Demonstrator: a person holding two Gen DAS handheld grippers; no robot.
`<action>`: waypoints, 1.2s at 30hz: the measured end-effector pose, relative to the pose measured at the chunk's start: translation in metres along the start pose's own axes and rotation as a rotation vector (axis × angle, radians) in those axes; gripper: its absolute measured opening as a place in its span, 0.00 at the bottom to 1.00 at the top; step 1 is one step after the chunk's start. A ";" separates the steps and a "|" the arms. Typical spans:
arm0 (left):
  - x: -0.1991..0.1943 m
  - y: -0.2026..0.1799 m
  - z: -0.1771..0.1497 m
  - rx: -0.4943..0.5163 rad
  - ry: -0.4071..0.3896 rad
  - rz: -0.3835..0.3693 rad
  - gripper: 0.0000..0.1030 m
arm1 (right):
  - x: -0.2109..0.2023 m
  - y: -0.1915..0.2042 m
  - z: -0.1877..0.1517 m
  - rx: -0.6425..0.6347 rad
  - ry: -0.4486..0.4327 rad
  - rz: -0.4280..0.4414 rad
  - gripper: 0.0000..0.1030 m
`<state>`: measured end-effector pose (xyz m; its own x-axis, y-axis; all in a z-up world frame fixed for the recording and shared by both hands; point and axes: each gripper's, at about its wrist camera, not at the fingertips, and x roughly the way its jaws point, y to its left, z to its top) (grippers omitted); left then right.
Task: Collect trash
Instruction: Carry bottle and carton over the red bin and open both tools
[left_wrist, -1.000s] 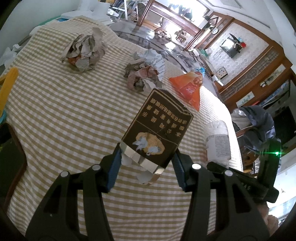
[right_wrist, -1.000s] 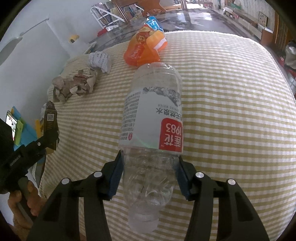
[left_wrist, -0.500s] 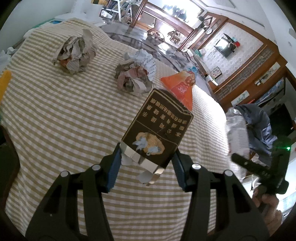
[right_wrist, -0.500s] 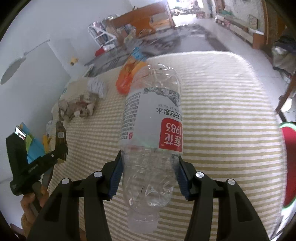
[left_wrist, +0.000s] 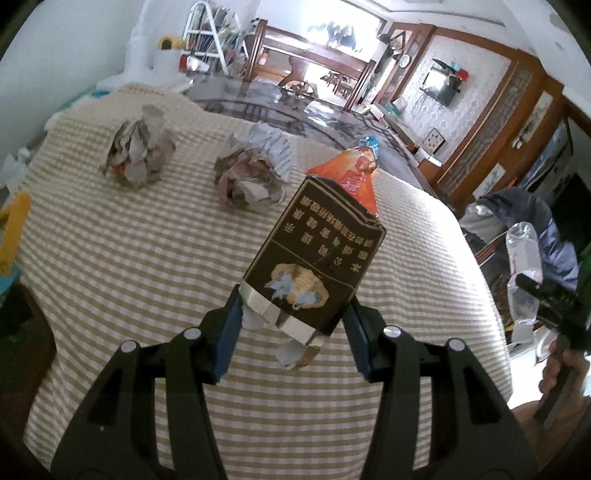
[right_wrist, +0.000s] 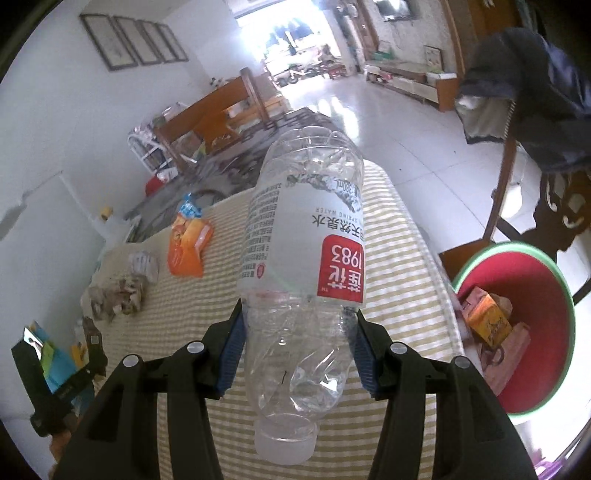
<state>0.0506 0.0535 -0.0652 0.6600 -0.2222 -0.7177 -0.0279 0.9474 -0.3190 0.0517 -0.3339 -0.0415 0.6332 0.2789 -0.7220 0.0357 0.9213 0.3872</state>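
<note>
Our left gripper (left_wrist: 291, 332) clamps a dark cigarette pack (left_wrist: 314, 254) above the checked tablecloth (left_wrist: 129, 258) and our right gripper (right_wrist: 299, 350) squeezes a crumpled water bottle (right_wrist: 306, 240), with paper wads (left_wrist: 136, 155) and an orange wrapper (right_wrist: 188, 243) farther off, and a red bin (right_wrist: 535, 332) beside the table.

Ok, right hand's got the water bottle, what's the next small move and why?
Probably carry the bottle rightward over the red bin. The right gripper grips it above the striped tablecloth, and the bin stands open beside the table with trash inside.
</note>
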 end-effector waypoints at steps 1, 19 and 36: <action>-0.001 -0.004 0.000 0.011 -0.004 0.005 0.47 | -0.002 -0.005 0.000 0.011 0.001 0.002 0.49; 0.014 -0.134 -0.009 0.193 0.036 -0.190 0.47 | -0.053 -0.074 0.009 0.185 -0.124 -0.010 0.49; 0.109 -0.315 -0.039 0.283 0.326 -0.543 0.47 | -0.094 -0.187 0.010 0.495 -0.238 -0.159 0.49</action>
<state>0.1022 -0.2777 -0.0668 0.2641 -0.6980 -0.6657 0.4690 0.6960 -0.5437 -0.0066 -0.5353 -0.0405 0.7448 0.0256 -0.6668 0.4667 0.6942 0.5480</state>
